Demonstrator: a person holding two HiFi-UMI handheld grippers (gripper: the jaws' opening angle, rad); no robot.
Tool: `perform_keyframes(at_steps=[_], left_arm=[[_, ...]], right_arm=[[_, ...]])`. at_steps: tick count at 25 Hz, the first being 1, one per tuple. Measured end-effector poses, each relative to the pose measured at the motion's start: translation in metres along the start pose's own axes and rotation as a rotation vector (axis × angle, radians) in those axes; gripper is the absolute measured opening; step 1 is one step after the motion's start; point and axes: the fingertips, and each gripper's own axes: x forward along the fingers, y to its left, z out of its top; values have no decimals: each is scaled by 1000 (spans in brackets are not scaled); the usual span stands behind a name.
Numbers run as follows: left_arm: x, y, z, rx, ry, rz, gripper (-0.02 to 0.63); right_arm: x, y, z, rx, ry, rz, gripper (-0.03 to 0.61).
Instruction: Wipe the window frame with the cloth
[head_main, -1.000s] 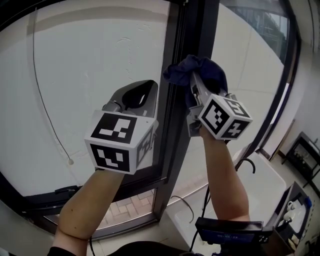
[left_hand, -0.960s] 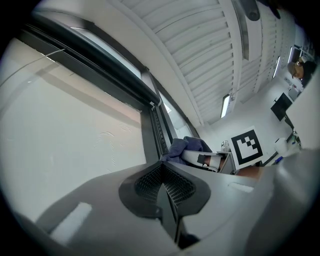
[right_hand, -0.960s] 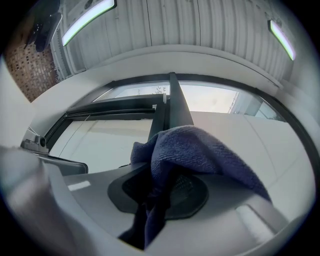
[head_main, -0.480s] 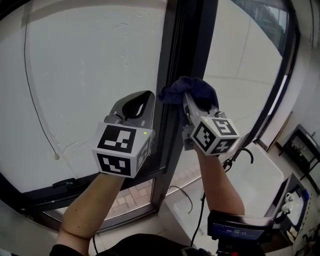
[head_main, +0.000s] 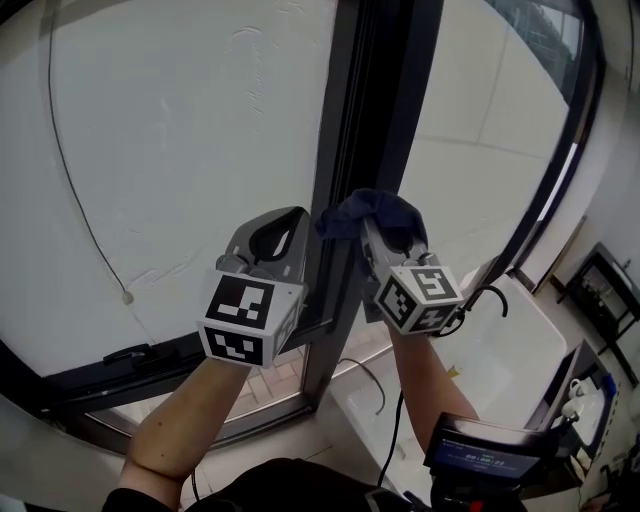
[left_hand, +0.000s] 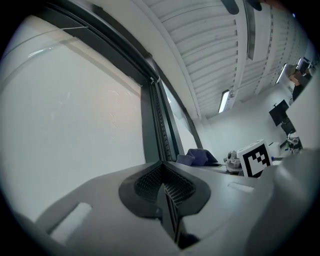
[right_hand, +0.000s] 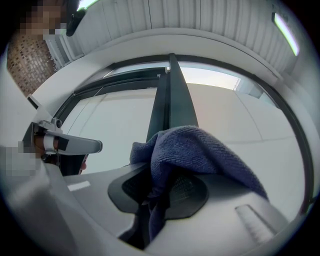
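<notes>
Head view: right tool (head_main: 388, 236) grips the blue cloth (head_main: 378, 208) at the window frame (head_main: 345, 130); left tool (head_main: 288, 216) clenched, empty.

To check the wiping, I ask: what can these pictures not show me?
Head view: whether the cloth touches the window frame; the cloth covers the contact.
Right gripper view: the frame's lower part; the cloth hides it.
Head view: text on the screen at the bottom; too small.
</notes>
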Motion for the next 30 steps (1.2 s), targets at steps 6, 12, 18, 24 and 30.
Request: perform_keyframes(at_steps=[6, 12, 18, 24, 30], left_arm=[[-8, -5, -35, -27, 39, -6, -6], [-15, -4, -73, -55, 91, 1, -6], [-20, -7, -107, -60, 136, -1, -6], [-27, -8, -143, -76, 190, 3, -6], [-32, -14, -177, -96, 237, -2, -6]], right_arm=[[-14, 2, -45, 22, 52, 7, 69], [-29, 4, -92, 35, 96, 12, 69], [-40, 6, -126, 53, 131, 7, 69], [-53, 9, -168, 72, 204, 3, 69], [-64, 11, -202, 81, 253, 8, 69]])
